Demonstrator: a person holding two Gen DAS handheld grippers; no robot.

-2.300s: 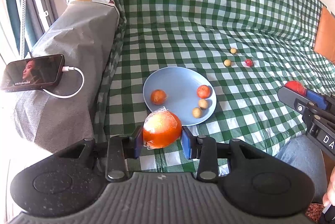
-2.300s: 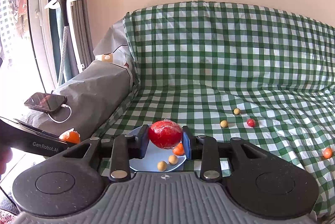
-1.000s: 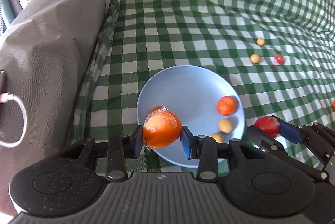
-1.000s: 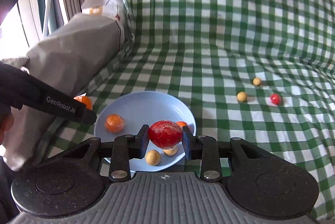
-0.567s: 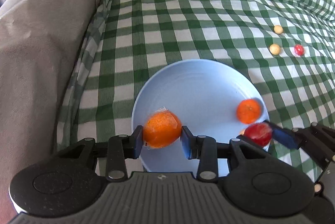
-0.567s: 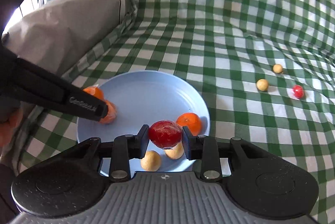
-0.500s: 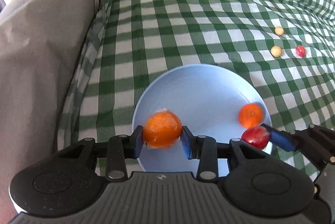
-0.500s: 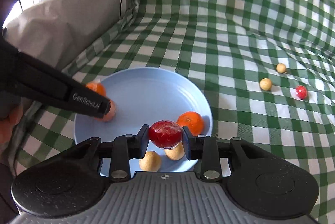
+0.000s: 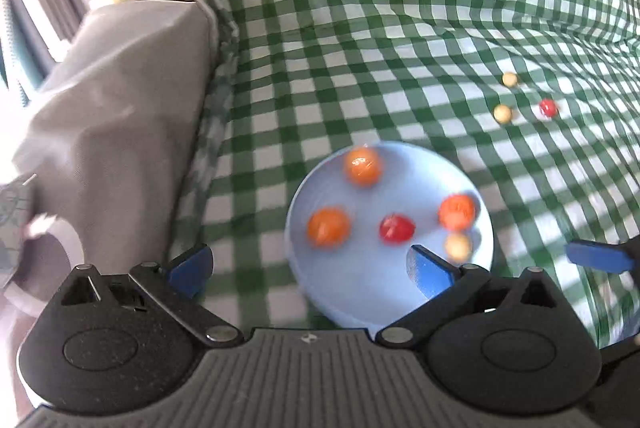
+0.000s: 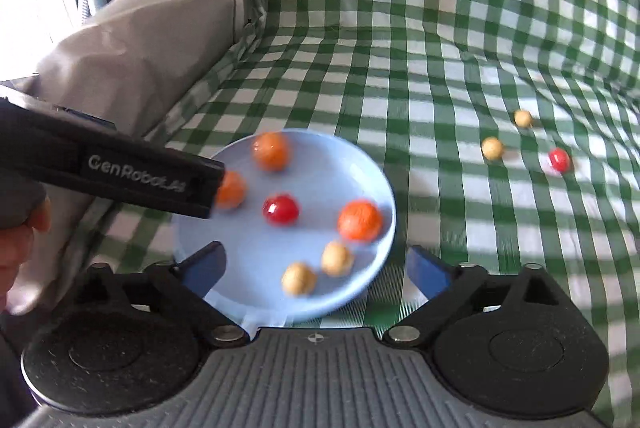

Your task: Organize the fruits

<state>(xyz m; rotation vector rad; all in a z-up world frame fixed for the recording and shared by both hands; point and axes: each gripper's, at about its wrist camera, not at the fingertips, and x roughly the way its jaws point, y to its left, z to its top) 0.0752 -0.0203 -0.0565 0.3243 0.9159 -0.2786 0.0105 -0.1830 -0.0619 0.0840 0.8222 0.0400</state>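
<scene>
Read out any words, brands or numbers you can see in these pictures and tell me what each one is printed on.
"GenRobot.AI": white lettering on the black side of the left gripper, seen in the right wrist view; the last letters are blurred.
No other words or numbers can be read in either view.

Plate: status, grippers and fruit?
Left gripper, right gripper opening, empty. Blue plate holds six fruits. Three loose on checked cloth. Path clear.
</scene>
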